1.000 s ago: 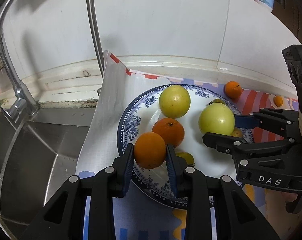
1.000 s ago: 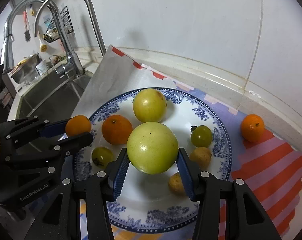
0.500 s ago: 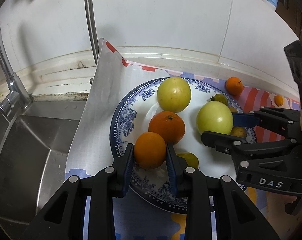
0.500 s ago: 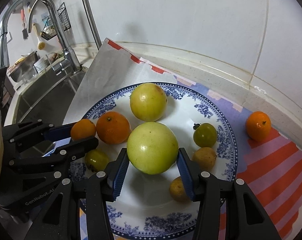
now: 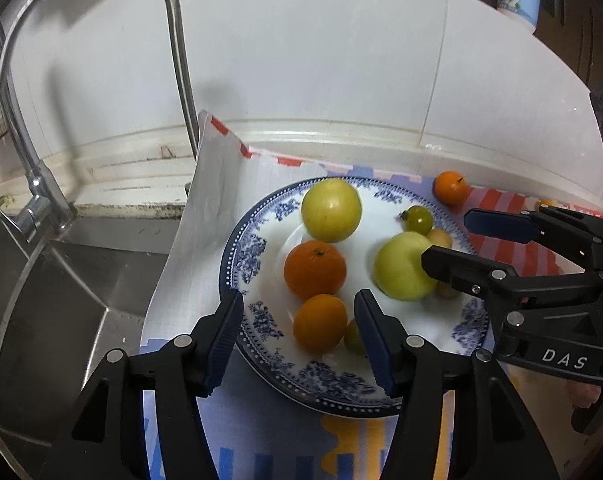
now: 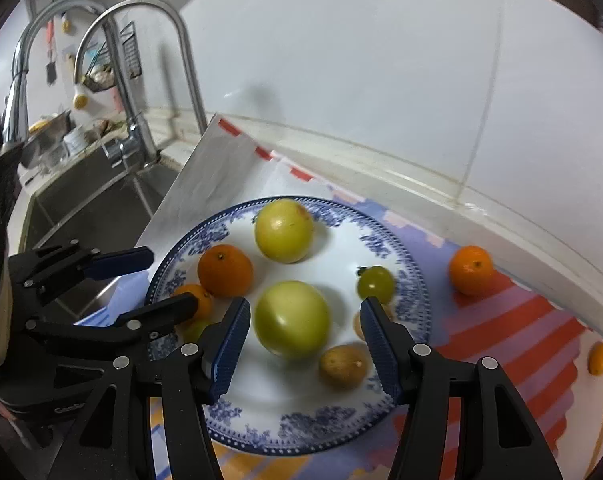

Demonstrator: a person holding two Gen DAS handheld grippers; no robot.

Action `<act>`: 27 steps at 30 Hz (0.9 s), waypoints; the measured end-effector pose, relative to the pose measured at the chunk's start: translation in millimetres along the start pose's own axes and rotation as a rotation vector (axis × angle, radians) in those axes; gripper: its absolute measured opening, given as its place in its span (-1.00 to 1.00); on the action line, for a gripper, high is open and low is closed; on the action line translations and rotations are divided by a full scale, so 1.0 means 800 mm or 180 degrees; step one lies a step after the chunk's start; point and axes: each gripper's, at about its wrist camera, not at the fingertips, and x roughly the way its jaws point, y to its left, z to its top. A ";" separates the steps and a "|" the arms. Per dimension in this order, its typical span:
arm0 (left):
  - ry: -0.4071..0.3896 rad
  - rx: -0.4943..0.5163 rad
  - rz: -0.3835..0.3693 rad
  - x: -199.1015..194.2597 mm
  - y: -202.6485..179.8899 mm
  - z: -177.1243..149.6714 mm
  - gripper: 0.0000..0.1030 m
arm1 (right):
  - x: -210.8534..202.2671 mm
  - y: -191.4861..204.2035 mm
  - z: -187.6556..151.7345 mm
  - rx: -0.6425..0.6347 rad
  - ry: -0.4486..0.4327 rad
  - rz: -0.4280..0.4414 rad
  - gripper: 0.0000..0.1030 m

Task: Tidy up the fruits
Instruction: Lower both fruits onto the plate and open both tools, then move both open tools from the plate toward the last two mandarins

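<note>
A kitchen counter [image 6: 501, 216] beside a steel sink [image 5: 61, 280] carries a striped mat [image 6: 521, 328]. On the mat sit a blue-patterned plate [image 6: 413, 280] of fruit, an orange [image 6: 471, 270] to its right, and a smaller fruit [image 6: 599, 358] farther right.

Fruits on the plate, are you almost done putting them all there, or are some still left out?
Mostly done. The blue plate holds two yellow-green fruits, two oranges and several small fruits. Both grippers are open: the left gripper has its jaws either side of a small orange, the right gripper either side of a big yellow-green fruit, both resting on the plate. Left: an orange on the mat and a tiny orange fruit.
</note>
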 end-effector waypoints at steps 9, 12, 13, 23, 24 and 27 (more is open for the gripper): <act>-0.0206 -0.0033 0.0027 -0.043 -0.024 0.010 0.14 | -0.048 -0.014 -0.007 0.0136 -0.0175 -0.0096 0.14; -0.0272 0.0003 0.0016 -0.054 -0.035 0.013 0.14 | -0.066 -0.019 -0.011 0.0189 -0.0241 -0.0116 0.14; -0.0290 0.0015 0.0007 -0.058 -0.038 0.014 0.14 | -0.071 -0.021 -0.012 0.0198 -0.0259 -0.0121 0.14; -0.0487 0.0107 -0.0008 -0.098 -0.074 0.012 0.24 | -0.127 -0.038 -0.030 0.0368 -0.0428 -0.0281 0.14; -0.0517 0.0124 -0.0006 -0.102 -0.079 0.012 0.28 | -0.133 -0.041 -0.033 0.0401 -0.0442 -0.0306 0.14; -0.0582 0.0161 0.0005 -0.112 -0.090 0.012 0.34 | -0.150 -0.049 -0.041 0.0468 -0.0494 -0.0392 0.13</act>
